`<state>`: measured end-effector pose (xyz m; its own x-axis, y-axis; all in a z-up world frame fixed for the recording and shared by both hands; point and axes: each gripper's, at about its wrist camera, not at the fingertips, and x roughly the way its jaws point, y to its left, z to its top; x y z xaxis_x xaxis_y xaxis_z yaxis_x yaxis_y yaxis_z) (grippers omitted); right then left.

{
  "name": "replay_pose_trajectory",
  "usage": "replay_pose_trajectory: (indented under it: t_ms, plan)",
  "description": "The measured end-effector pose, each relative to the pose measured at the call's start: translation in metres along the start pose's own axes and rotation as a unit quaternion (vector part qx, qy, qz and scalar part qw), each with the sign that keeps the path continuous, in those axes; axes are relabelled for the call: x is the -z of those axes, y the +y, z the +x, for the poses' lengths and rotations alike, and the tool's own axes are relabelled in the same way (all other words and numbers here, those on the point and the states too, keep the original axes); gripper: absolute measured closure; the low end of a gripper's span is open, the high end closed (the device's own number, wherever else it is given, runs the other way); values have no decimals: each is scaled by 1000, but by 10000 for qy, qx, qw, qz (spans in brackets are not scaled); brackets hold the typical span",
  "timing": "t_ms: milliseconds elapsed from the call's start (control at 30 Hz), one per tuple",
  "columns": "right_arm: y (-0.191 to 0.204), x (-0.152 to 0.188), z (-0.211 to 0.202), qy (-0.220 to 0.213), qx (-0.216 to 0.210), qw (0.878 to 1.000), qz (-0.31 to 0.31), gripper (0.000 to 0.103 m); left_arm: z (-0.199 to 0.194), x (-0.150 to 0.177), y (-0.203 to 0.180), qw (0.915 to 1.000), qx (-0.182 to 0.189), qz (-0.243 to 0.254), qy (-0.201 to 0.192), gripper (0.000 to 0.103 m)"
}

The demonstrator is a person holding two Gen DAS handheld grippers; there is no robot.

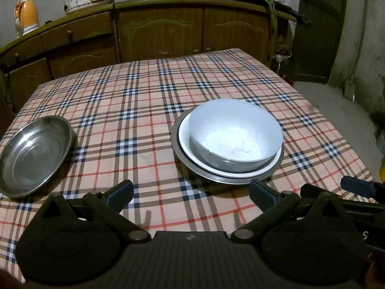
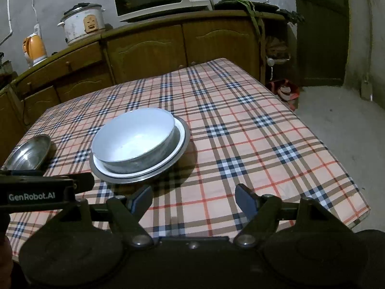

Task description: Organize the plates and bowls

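Stacked, done: white bowl (image 1: 234, 132) in white plate (image 1: 192, 144) on steel plate (image 1: 185, 161), ahead of left gripper (image 1: 191, 192) jaws, wide, empty. Left: steel dish (image 1: 33, 154) left of them. Right gripper (image 2: 193, 196) wide, empty.

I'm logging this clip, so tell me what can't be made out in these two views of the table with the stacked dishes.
- Metal plate under the stack: both views show only its rim; the white plate and bowl cover the rest.
- Steel dish, right wrist view: its near part is hidden behind the left gripper's body.
- Same steel dish, left wrist view: its left edge is cut off by the frame.
- Near edge of the table: hidden by the gripper bodies in both views.
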<state>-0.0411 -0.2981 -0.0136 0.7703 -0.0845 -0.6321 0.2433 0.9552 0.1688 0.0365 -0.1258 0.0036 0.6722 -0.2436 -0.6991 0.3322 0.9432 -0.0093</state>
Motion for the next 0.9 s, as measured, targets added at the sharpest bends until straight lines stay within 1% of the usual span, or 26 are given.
replay_pose_trajectory:
  t_ms: [900]
  plan:
    - [2,4,2,124,85,9999,-16,13,-2,2,-1,10000,20,59,2,0]
